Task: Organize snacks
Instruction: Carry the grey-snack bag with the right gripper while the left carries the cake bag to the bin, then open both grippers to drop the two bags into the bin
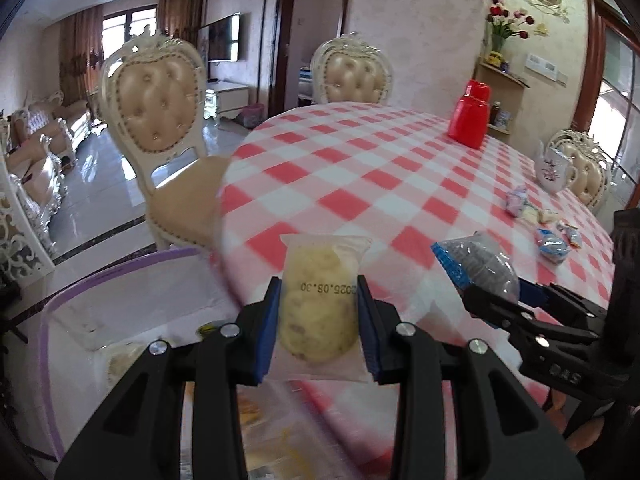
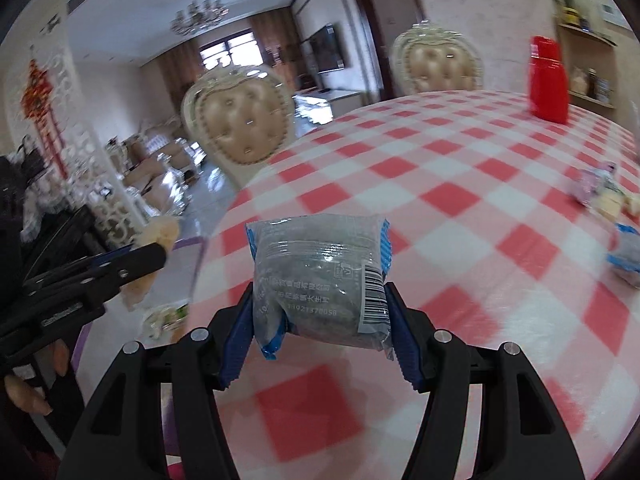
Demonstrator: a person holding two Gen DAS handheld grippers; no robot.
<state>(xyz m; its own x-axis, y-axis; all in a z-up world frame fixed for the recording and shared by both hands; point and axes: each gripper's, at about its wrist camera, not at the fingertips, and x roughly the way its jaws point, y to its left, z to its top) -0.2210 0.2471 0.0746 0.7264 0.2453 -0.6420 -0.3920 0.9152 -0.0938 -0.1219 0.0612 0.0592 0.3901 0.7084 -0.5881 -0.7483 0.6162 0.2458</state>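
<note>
My left gripper [image 1: 318, 292] is shut on a clear packet holding a pale yellow pastry [image 1: 320, 308], held above the table's near left edge beside a white bin with a purple rim [image 1: 116, 276]. My right gripper [image 2: 320, 300] is shut on a grey snack packet with blue ends [image 2: 320, 276], held above the red-and-white checked tablecloth [image 2: 460, 200]. The right gripper and its packet also show in the left wrist view [image 1: 476, 264]. The left gripper shows at the left of the right wrist view [image 2: 156, 252]. The bin holds a few snacks [image 2: 164, 316].
Several loose snack packets [image 1: 552, 236] lie at the table's right side. A red container [image 1: 470, 114] and a white teapot [image 1: 554, 166] stand farther back. Upholstered chairs [image 1: 158, 116] stand around the table.
</note>
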